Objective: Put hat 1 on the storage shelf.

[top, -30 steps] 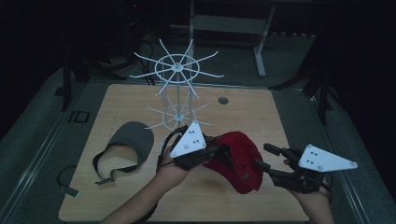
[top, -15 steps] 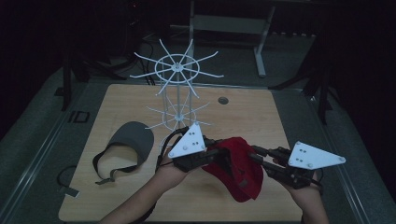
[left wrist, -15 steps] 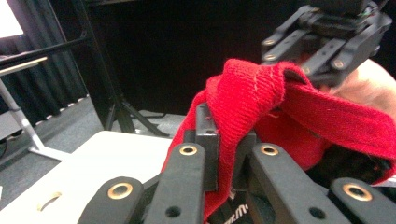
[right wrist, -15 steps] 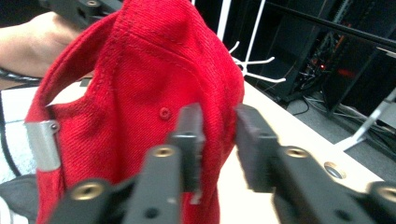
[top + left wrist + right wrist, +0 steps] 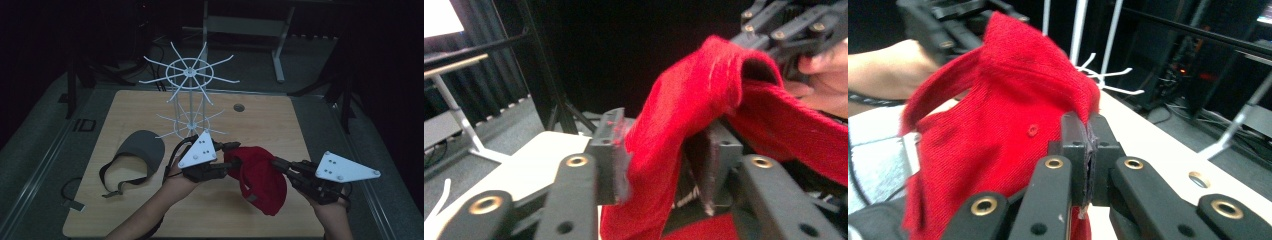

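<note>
A: The right gripper [image 5: 278, 163] has closed in since a second ago, pinching the red cap [image 5: 260, 177].

B: The left gripper [image 5: 231, 159] has just been opening, fabric loose between its jaws. The cap hangs above the table [image 5: 150, 210], long axis slanting down toward the person.

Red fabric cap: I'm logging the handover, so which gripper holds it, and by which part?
The right gripper pinches the red fabric cap at its crown edge; the left gripper has just been opening, cloth between loosened jaws.

- Your red cap [image 5: 704, 115] is running off the bottom and right edges of the left gripper view.
- The cap [image 5: 260, 177] is covering your right gripper [image 5: 280, 165] tips.
- Your left forearm [image 5: 145, 215] is getting cut off below.
</note>
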